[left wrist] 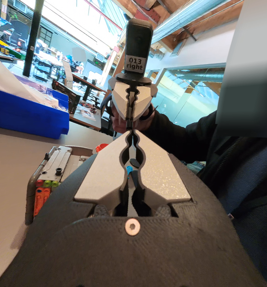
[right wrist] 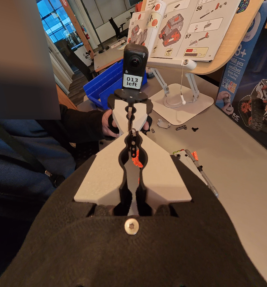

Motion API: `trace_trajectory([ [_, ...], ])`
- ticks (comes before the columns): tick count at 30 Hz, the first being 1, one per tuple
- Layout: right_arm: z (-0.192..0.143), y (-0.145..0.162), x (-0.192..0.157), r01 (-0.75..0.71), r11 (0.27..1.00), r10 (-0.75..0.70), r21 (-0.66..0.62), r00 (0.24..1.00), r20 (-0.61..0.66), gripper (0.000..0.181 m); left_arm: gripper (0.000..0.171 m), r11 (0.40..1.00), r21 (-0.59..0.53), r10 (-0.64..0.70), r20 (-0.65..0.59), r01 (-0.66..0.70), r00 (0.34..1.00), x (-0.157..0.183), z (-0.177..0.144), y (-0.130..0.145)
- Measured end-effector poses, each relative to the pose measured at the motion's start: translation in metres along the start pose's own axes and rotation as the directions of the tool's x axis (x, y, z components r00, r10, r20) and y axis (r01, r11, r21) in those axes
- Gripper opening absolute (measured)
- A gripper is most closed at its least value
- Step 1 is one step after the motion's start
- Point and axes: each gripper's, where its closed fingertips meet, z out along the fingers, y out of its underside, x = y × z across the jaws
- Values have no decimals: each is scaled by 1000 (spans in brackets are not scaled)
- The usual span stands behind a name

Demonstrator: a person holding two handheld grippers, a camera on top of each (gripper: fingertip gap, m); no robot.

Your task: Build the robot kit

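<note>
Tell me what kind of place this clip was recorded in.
Most likely a shared workshop or lab office: a grey table strewn with building-kit parts, an instruction booklet on a stand, a blue parts bin, with more cluttered benches and exposed ceiling ducts behind.

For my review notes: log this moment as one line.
left gripper: shut on small part, kind unclear | right gripper: shut on black holed beam | tips meet above table | half-built grey model beside them

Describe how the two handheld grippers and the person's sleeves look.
Both the left gripper and right gripper have white angular fingers with wavy black inner pads, on rounded black textured bodies with one silver hex screw. Each carries an upright black camera bearing a white label. The sleeves are dark.
</note>
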Motion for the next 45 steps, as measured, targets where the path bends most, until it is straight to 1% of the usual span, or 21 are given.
trace_trajectory([
  [2,-1,-3,-1,-11,1000,11,26,1000,1,2,3,999,27,-17,-26,17,1000,2,0,-3],
  [3,-1,-5,0,-18,999,18,39,1000,-5,2,10,999,41,-21,-31,22,999,3,0,-5],
  [5,-1,-6,-1,-26,998,26,55,1000,-4,2,15,999,39,-19,-19,19,1000,2,1,-5],
  [12,-4,-13,-8,-50,993,49,108,999,7,2,11,995,98,4,-26,-1,1000,7,3,-11],
  [14,-5,-13,-9,-44,993,44,111,999,-5,2,0,991,130,1,-56,6,998,11,1,-15],
  [15,-6,-12,-7,-39,993,42,108,999,-27,2,0,989,149,-2,-49,10,999,10,0,-18],
  [16,-6,-11,-6,-44,992,48,115,998,-35,2,4,987,161,9,-47,-1,999,11,-1,-19],
  [18,-7,-12,-8,-57,989,62,137,997,-34,2,12,992,121,35,-15,-32,999,11,3,-14],
  [19,-7,-12,-9,-56,989,62,140,997,-41,2,22,992,115,41,7,-42,999,9,3,-14],
  [20,-8,-12,-10,-62,988,67,144,997,-35,2,25,992,114,45,15,-46,999,9,2,-14],
  [25,-5,-9,-21,-84,984,87,160,996,-10,2,26,995,97,18,-14,-17,1000,15,7,-12],
  [26,-3,-9,-24,-83,984,85,159,996,-8,2,23,994,106,13,-32,-9,999,19,7,-12],
  [28,1,-9,-30,-77,984,78,161,997,-1,1,9,995,98,12,-65,-5,998,30,8,-9],
  [31,9,-7,-44,-80,984,77,160,997,24,1,6,994,101,31,-38,-28,999,41,1,-3],
  [35,34,5,-71,-75,988,68,132,996,63,3,6,995,100,3,0,-3,1000,66,-23,15],
  [36,43,9,-78,-68,990,60,121,996,67,12,6,995,97,-6,24,3,1000,71,-32,21],
  [37,52,15,-84,-55,994,49,96,997,64,17,6,996,88,-12,56,7,998,77,-44,28],
  [39,66,25,-89,8,999,-8,43,1000,17,17,7,996,90,-28,118,17,993,90,-75,37],
  [41,80,33,-91,78,997,-78,-7,996,-38,19,7,998,57,-28,228,16,973,97,-111,51],
  [43,97,46,-91,129,988,-135,-84,988,-76,24,6,1000,11,-7,377,3,926,98,-151,65],
  [45,115,56,-91,137,983,-148,-119,985,-93,26,6,1000,-18,-10,485,21,874,101,-187,78],
])
